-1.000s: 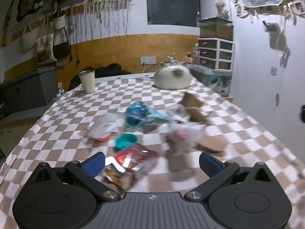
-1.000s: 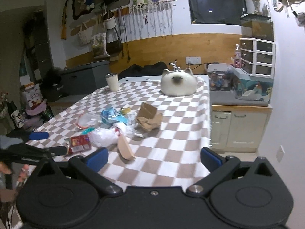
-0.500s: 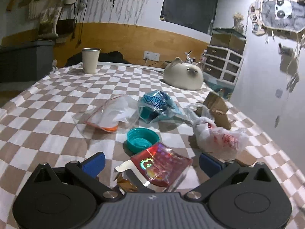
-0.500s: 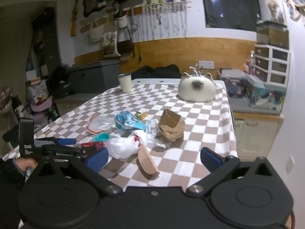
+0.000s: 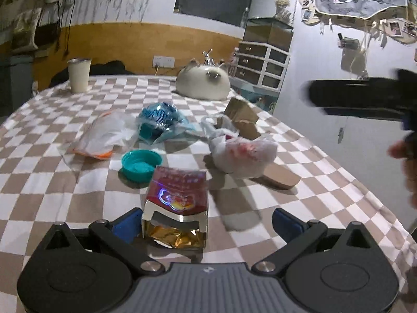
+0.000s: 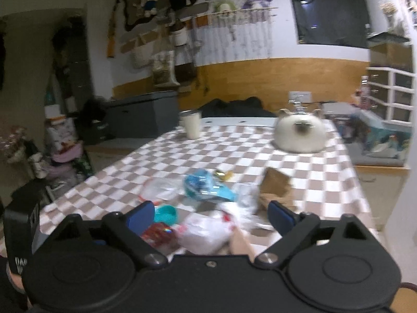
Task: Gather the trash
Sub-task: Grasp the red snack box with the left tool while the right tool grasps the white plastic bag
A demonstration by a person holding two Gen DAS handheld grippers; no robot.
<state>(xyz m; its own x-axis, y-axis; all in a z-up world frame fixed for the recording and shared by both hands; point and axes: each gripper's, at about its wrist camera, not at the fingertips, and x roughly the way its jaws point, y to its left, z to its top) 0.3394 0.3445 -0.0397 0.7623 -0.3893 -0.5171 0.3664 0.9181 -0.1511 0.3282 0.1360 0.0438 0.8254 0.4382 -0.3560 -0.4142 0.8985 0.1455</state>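
Since a second before, my left gripper had closed in on the red foil packet, which lay on the checked tablecloth between its spread, untouching fingers; my right gripper had just narrowed slightly, gaping above the white bag. I judged I should slide forward, centre the packet, then squeeze gently.

Both wrist cams low at worktop near edge, facing far wall; left closer; both share trash pile.
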